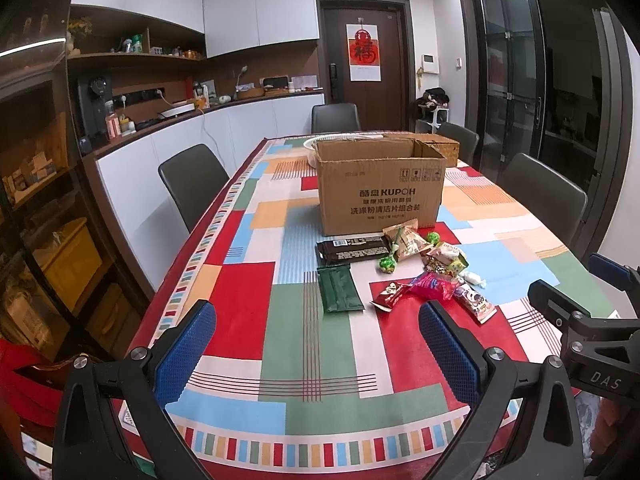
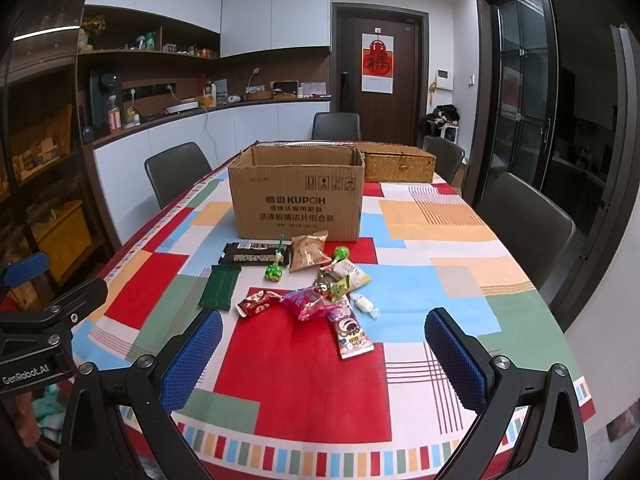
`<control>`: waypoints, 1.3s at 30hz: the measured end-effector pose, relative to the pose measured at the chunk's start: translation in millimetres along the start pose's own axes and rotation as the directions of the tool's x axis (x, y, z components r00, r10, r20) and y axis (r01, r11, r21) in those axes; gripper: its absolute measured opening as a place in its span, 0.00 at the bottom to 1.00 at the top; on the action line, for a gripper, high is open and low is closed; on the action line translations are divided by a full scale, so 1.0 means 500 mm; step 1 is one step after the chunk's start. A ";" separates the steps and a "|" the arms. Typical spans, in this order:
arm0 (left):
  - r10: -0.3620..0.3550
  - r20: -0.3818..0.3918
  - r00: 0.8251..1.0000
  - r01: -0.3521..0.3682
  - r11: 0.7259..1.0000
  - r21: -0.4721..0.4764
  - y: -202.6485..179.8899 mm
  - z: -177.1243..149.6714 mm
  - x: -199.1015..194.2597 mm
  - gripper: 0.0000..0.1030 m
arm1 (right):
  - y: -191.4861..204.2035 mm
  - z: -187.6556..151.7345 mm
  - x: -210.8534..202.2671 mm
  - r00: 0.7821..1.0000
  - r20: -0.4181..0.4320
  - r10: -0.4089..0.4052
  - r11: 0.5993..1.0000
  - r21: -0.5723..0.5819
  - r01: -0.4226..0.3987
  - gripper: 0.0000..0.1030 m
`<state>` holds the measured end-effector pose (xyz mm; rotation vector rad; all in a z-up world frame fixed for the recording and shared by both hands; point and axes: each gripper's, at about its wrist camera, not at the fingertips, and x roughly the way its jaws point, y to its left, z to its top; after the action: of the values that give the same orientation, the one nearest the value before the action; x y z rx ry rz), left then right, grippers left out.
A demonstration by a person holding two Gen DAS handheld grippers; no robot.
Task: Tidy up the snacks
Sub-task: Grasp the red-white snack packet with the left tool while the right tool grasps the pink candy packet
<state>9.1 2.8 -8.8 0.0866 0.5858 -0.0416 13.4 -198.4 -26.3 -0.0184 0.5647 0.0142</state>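
Note:
An open cardboard box (image 1: 380, 196) (image 2: 298, 204) stands mid-table. In front of it lie loose snacks: dark chocolate bars (image 1: 354, 249) (image 2: 252, 254), a green packet (image 1: 339, 293) (image 2: 219, 287), green lollipops (image 1: 386, 263) (image 2: 274, 272), a tan bag (image 2: 307, 255), a pink wrapper (image 1: 434, 285) (image 2: 310, 304), a red packet (image 2: 258, 302) and a cartoon-print packet (image 2: 352, 334). My left gripper (image 1: 316, 344) hangs open over the near table edge, short of the snacks. My right gripper (image 2: 324, 350) is open too, empty, just before the cartoon packet.
The colourful tablecloth (image 1: 248, 280) covers a long table ringed by grey chairs (image 1: 192, 184) (image 2: 524, 216). A wicker basket (image 2: 400, 166) and a white dish (image 1: 310, 148) sit behind the box. The other gripper's body shows at right (image 1: 580, 328) and at left (image 2: 40, 332).

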 end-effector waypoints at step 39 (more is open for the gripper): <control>-0.190 -0.296 0.936 0.243 0.958 0.152 -0.096 0.011 0.352 0.59 | -0.055 -0.035 0.328 0.943 -0.331 0.041 0.999 0.000 -0.043 0.64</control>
<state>155.4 -48.2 -105.0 0.2124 0.8719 -0.3052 143.2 -225.0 -128.5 -0.0159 0.9027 0.0555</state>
